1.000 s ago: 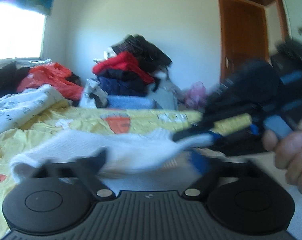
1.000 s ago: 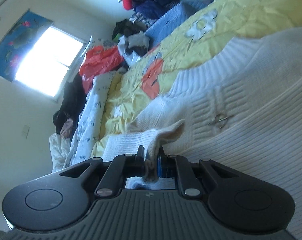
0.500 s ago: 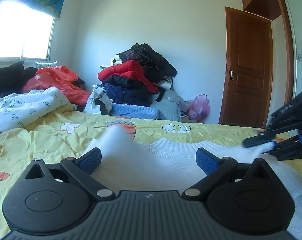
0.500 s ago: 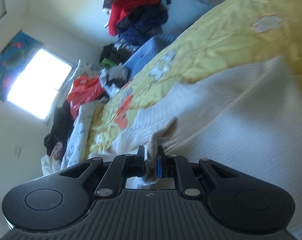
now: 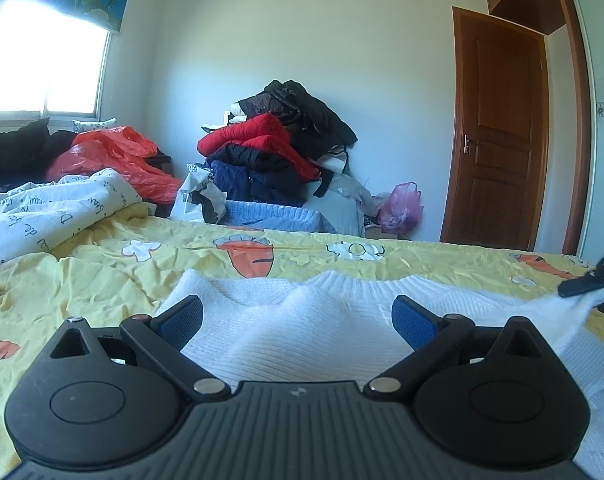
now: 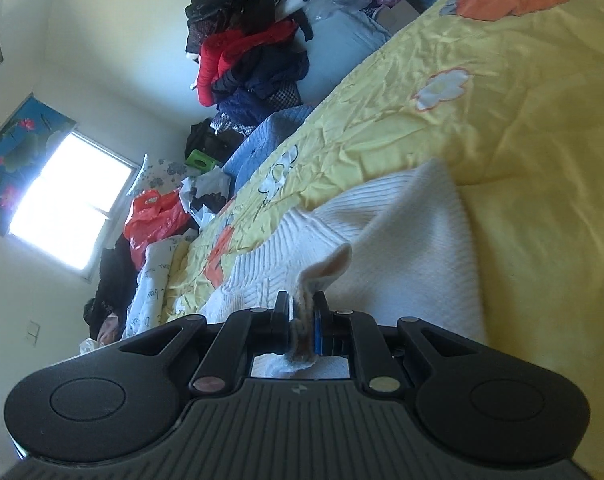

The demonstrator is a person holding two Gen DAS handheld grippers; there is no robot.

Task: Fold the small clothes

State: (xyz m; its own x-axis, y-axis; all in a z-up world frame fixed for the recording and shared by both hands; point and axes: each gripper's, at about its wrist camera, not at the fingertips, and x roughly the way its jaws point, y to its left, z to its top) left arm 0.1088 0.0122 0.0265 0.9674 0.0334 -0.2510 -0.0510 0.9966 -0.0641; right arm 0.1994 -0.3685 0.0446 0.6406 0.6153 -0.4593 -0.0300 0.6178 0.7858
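Note:
A white knitted sweater (image 5: pixel 302 332) lies spread on the yellow carrot-print bedsheet (image 5: pixel 81 276). My left gripper (image 5: pixel 297 316) hovers open just over its near part, blue pads wide apart, nothing between them. At the far right of the left wrist view, my right gripper (image 5: pixel 594 292) pinches a corner of the sweater and holds it stretched out sideways. In the right wrist view the right gripper (image 6: pixel 302 312) is shut on a bunched fold of the sweater (image 6: pixel 402 240), which trails away over the sheet (image 6: pixel 502 120).
A heap of red, black and navy clothes (image 5: pixel 277 148) sits beyond the bed's far edge, with a blue knit (image 5: pixel 269 216) below it. A printed white duvet (image 5: pixel 49 208) and a red plastic bag (image 5: pixel 113 156) lie at the left. A brown door (image 5: pixel 498 136) stands right.
The right gripper has carried the sweater's edge away to the right, out from in front of the left gripper. The sweater now lies flatter and spread. The left gripper stayed put, open.

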